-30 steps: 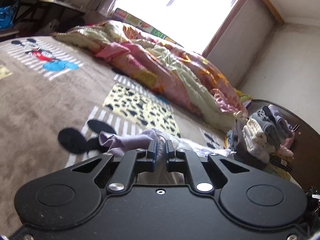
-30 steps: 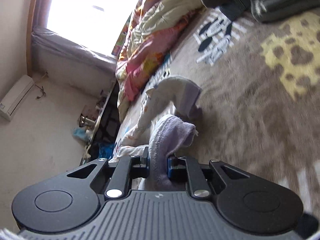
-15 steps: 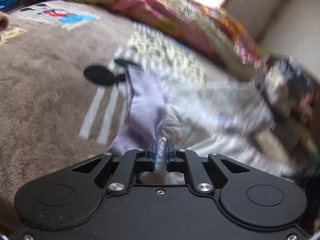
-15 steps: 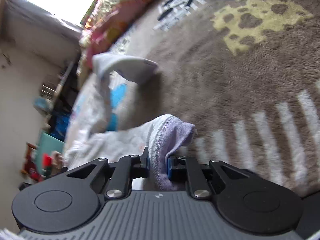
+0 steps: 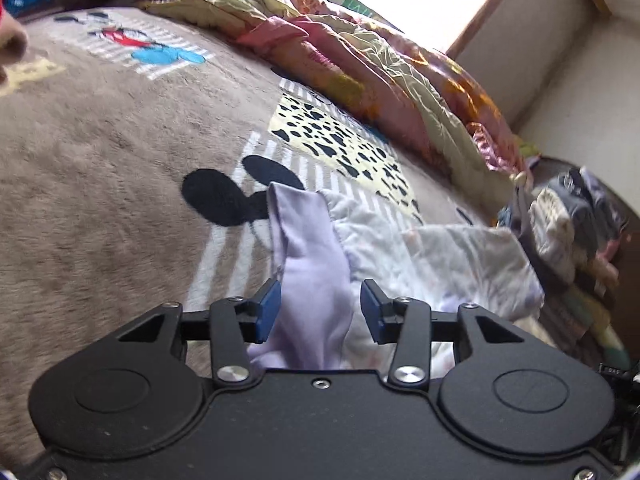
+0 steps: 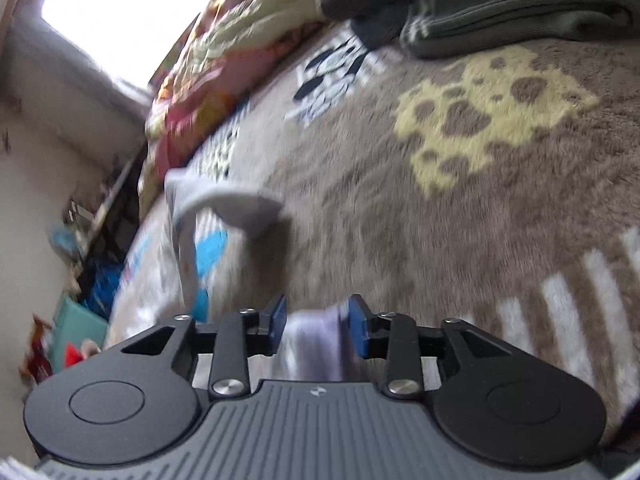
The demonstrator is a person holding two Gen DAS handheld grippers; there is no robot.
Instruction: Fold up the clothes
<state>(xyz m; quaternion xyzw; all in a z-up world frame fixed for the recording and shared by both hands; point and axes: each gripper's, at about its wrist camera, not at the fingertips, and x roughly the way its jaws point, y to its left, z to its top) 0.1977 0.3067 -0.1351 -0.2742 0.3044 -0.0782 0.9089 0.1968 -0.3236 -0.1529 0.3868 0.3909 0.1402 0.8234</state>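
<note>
Left wrist view shows the left tool (image 5: 320,308) with its blue pads set wide apart, a lavender sleeve (image 5: 308,256) of the pale garment (image 5: 432,256) lying loose between them and gripped by neither. The garment is spread flat on a brown Mickey Mouse blanket (image 5: 100,168) that covers the bed, near a crumpled floral quilt (image 5: 384,76) along the far edge and a heap of other clothes (image 5: 568,216) to the right. Right wrist view (blurred by motion) shows the right tool (image 6: 316,322) also spread, with a lavender cuff (image 6: 320,344) between the pads; whether it touches either pad I cannot tell. Folded dark clothes (image 6: 516,8) rest on the blanket's far side.
</note>
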